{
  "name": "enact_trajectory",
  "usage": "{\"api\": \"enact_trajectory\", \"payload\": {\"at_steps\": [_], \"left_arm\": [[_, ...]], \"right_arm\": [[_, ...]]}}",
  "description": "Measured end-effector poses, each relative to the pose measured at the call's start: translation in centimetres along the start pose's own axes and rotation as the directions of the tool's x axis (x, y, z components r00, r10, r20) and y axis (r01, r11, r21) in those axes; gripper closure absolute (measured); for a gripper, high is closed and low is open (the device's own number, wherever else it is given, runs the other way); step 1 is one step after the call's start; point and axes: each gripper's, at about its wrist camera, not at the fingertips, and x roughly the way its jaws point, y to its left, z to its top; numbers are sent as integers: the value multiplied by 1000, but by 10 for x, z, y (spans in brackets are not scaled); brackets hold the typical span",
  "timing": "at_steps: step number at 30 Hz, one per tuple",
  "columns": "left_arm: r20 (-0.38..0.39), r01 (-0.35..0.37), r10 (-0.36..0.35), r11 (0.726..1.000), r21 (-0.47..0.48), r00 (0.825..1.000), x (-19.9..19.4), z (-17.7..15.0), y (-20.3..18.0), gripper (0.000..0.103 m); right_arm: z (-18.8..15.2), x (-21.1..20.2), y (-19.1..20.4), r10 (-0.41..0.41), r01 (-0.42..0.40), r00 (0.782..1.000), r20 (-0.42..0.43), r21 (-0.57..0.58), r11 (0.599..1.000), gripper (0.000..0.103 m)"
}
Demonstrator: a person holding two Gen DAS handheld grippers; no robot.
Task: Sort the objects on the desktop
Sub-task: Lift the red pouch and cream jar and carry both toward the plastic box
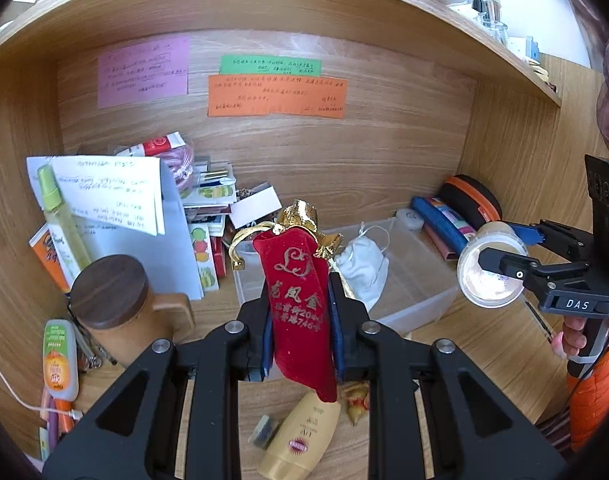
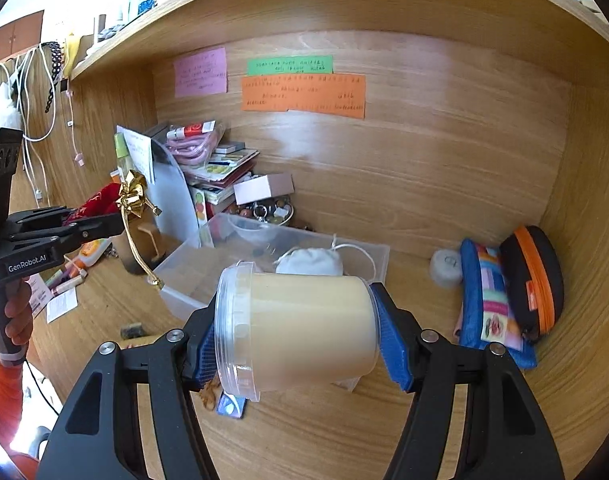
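Note:
My left gripper [image 1: 300, 300] is shut on a red velvet pouch [image 1: 298, 300] with a gold drawstring top, held above the desk in front of a clear plastic bin [image 1: 420, 292]. A white drawstring pouch [image 1: 364, 266] lies in the bin. My right gripper [image 2: 296, 344] is shut on a clear plastic jar [image 2: 304, 328] with cream contents, held sideways over the desk near the bin [image 2: 208, 280]. The right gripper and the jar [image 1: 490, 270] also show at the right of the left wrist view. The left gripper [image 2: 100, 220] with the red pouch [image 2: 100, 200] shows at the left of the right wrist view.
A wooden-lidded mug [image 1: 116, 312], papers and a green spray bottle [image 1: 58, 216] stand at left. A gold tube [image 1: 300, 440] and an eraser [image 1: 264, 430] lie near the front. A blue pencil case [image 2: 492, 304] and black-orange case [image 2: 536, 280] lie right. Shelf [image 1: 344, 4] overhead.

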Motion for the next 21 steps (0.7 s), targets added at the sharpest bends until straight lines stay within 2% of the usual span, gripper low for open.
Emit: {"api": "enact_trajectory", "payload": {"at_steps": [11,21], "left_arm": [[-57,21,-22,1000,-16,998,38,8,6,81],[-144,56,-61,998,-34,988,83,4,12,81]], "right_arm": [[15,37,-12,15,-15,999,-28,16,1000,41],[14,78,-19,31,-26,995,-95,47,999,41]]}}
